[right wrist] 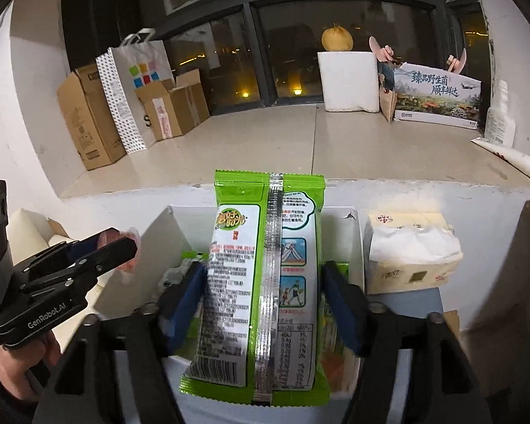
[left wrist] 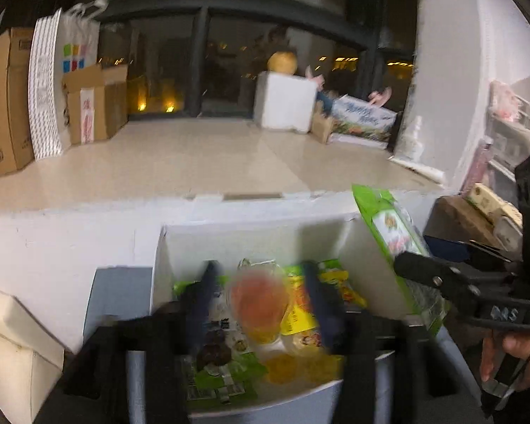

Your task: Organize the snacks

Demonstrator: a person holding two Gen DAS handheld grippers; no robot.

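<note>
A white box (left wrist: pixel 367 258) holds several snack packs in green, yellow and orange wrappers. My left gripper (left wrist: pixel 263 291) hovers over the box and its fingers close on a small clear jelly cup with orange filling (left wrist: pixel 259 300). My right gripper (right wrist: pixel 263 291) is shut on a green and white snack bag (right wrist: pixel 265 275), held back side up above the white box (right wrist: pixel 355 236). The bag also shows in the left wrist view (left wrist: pixel 395 233) with the right gripper at its lower end. The left gripper (right wrist: pixel 116 247) shows at the left of the right wrist view, with something pink between its fingers.
A pack of tissues (right wrist: pixel 411 247) lies right of the box. Behind is a tiled window ledge (right wrist: pixel 300 148) with cardboard boxes (right wrist: pixel 88 116), a paper bag (right wrist: pixel 134 88), a white foam box (right wrist: pixel 348 81) with a round fruit on it, and a printed carton (right wrist: pixel 438 95).
</note>
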